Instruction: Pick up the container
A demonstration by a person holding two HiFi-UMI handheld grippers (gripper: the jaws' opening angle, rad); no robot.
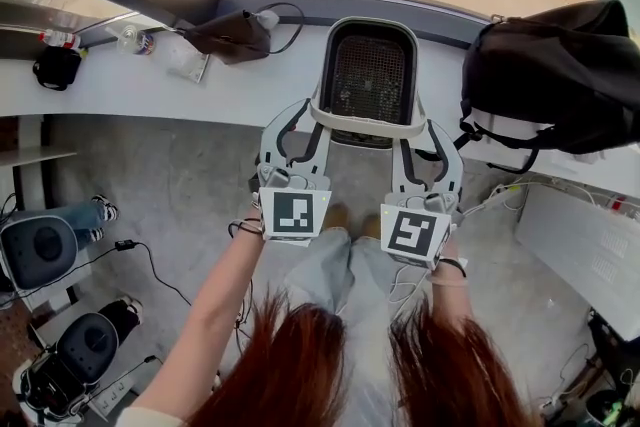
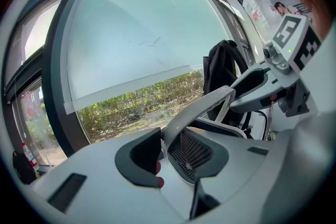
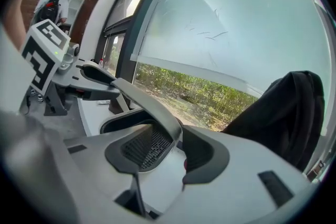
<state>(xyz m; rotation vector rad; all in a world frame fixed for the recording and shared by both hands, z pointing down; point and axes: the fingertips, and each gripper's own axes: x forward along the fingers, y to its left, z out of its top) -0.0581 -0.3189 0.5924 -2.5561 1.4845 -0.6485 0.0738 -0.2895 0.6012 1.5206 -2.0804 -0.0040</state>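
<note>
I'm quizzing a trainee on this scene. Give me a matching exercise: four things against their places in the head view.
1 container
2 backpack
3 clear bottle
4 left gripper

A on the counter, well left of the container
B astride the handle, at its left end
C middle of the counter
D right end of the counter

Pairs: 1-C; 2-D; 3-A; 4-B

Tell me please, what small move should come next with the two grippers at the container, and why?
Probably close both grippers on the white handle. The left gripper and the right gripper each stand open with that handle between their jaws, not clamped. The container sits on the ledge, so a grip seems needed before any lift.
</note>
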